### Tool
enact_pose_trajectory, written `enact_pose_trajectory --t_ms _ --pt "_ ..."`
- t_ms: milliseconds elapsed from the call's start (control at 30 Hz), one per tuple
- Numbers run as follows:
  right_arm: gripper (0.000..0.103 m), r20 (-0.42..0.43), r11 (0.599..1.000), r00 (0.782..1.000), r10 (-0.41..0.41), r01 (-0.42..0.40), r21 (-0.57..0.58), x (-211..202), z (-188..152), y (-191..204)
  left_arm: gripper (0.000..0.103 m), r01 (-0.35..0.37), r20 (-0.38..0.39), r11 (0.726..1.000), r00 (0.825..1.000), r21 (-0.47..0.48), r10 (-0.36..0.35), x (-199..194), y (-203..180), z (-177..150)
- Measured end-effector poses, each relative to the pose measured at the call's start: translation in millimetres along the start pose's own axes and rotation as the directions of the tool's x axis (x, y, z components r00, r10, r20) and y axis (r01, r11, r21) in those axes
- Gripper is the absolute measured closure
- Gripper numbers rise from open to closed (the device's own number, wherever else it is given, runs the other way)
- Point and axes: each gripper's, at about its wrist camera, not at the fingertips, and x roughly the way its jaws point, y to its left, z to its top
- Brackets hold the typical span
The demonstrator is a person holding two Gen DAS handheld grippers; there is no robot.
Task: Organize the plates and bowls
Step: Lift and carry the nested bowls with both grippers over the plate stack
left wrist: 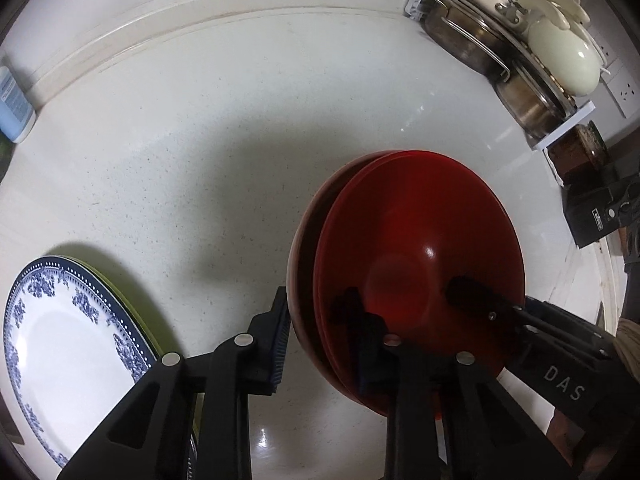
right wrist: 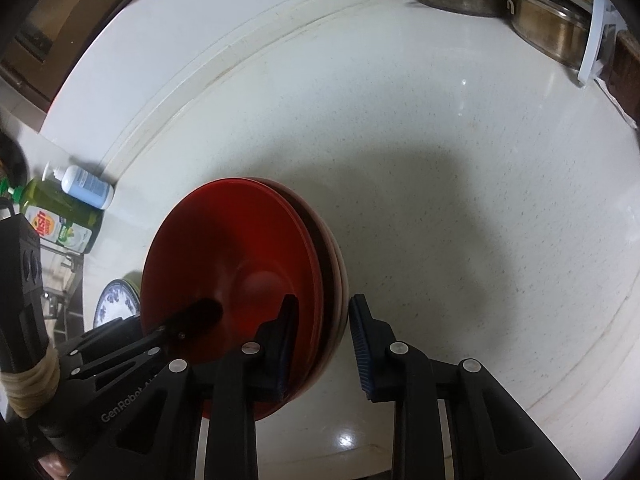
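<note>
While both jaws gape, red bowls [left wrist: 404, 264] straddled — rims between.

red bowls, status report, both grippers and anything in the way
Left gripper and right gripper open, jaws straddling opposite rims. Red bowls nested on the counter. Blue-patterned plate left, apart; nothing blocking.

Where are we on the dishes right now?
Looks done: the blue-patterned white plate already lies on a green plate at the left. In hand: both tongs straddle the rim of the nested red bowls, left tongs and right tongs, jaws not closed on it. Left: whether the bowls rest on the counter I cannot tell, and where they should end up is not shown.
</note>
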Motion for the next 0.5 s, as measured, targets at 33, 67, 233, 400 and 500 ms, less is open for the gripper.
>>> enact_pose_trajectory --t_ms 33,67,233,400,500 --pt "0.076 -0.01 1.0 1.0 0.001 -0.001 0.008 1.3 0.5 -1.2 0.077 -0.002 -0.001 1.0 1.0 -0.004 0.002 0.4 0.2 0.4" --pt "0.077 -0.016 1.0 1.0 -0.001 0.001 0.012 2.2 1.5 -2.7 0.077 -0.003 0.0 1.0 1.0 -0.006 0.003 0.6 0.4 0.7" --pt "0.08 -0.019 1.0 0.999 -0.026 0.027 0.016 3.9 2.3 0.6 0.077 -0.019 0.005 1.0 1.0 -0.007 0.019 0.2 -1.0 1.0" --pt "0.081 -0.032 0.999 0.999 -0.025 0.026 0.031 3.7 0.8 0.3 0.077 -0.016 0.002 1.0 1.0 -0.019 0.016 -4.5 2.7 -1.4" --pt "0.081 -0.029 0.999 0.999 -0.029 0.029 0.024 -0.8 -0.6 3.9 0.077 -0.012 0.012 0.999 1.0 -0.03 0.012 -11.4 6.9 -3.9"
